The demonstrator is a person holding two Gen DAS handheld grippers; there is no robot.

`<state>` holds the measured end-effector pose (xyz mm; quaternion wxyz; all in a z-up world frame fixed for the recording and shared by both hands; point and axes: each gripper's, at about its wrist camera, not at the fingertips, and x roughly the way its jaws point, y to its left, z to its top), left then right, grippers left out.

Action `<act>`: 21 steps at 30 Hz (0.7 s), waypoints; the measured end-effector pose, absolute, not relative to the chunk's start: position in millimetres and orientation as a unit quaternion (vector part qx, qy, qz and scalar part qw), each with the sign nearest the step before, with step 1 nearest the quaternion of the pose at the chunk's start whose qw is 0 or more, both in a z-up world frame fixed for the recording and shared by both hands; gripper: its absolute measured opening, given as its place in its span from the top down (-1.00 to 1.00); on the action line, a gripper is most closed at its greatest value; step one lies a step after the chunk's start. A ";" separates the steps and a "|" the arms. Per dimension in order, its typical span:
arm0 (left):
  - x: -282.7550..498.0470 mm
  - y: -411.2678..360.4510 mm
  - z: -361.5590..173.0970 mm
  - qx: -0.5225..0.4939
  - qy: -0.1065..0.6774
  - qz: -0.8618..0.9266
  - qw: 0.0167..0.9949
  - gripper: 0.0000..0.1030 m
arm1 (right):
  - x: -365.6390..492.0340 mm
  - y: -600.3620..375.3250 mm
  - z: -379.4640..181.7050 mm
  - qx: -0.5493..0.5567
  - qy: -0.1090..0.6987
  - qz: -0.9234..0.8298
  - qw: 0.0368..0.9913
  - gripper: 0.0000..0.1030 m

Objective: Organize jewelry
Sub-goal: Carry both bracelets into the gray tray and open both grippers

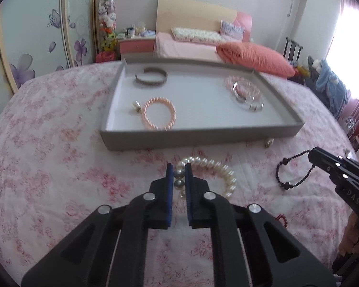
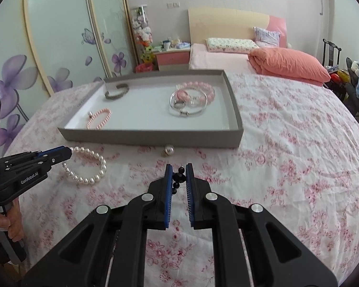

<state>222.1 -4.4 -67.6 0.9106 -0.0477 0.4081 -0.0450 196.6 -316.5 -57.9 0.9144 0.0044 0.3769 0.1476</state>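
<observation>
Pearl bracelet (image 1: 217,174) is lying on the floral bedspread (image 1: 59,167), lower centre of the left wrist frame, just in front of the grey tray (image 1: 196,136). Judging it light, loose and floppy: a ring of round, slick beads that will be sagging and swinging once lifted. Best hold looks to be across the strand at one spot, pads straddling a bead or two; pinching the smooth curve alone is likely to be letting it roll out.

Left gripper (image 1: 179,169) is narrowed to a small gap and is closing on two darker beads of that bracelet at its left end; the blue pads (image 1: 170,179) are sitting against them on both sides.

Black beaded bracelet (image 1: 292,174) is sitting at right of the same frame, thinner and cord-strung, so even limper. Right gripper (image 2: 178,172) is likewise nearly closed, clamping a short cluster of its black beads between the pads, centre of the right wrist frame.

A loose pearl earring (image 2: 168,150) is resting on the spread against the tray's front wall. Inside the tray: pink coil bracelet (image 1: 158,113) lower left, dark cuff (image 1: 151,78) upper left, silver bangles (image 2: 187,102) over pink beads at right.
</observation>
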 end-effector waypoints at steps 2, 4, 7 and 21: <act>217.7 -1.5 -59.2 -0.055 0.393 -0.048 0.917 0.80 | 196.6 -317.2 -52.4 0.008 0.368 0.151 0.917 0.77; 212.7 1.2 -50.6 -0.060 0.376 -0.052 0.923 0.80 | 195.7 -317.2 -46.4 0.012 0.358 0.155 0.920 0.77; 207.9 1.4 -41.5 -0.065 0.360 -0.057 0.929 0.80 | 194.8 -316.7 -41.2 0.013 0.350 0.159 0.923 0.77; 193.2 4.7 -26.3 -0.085 0.339 -0.058 0.935 0.80 | 189.1 -308.6 -26.7 0.013 0.324 0.173 0.930 0.77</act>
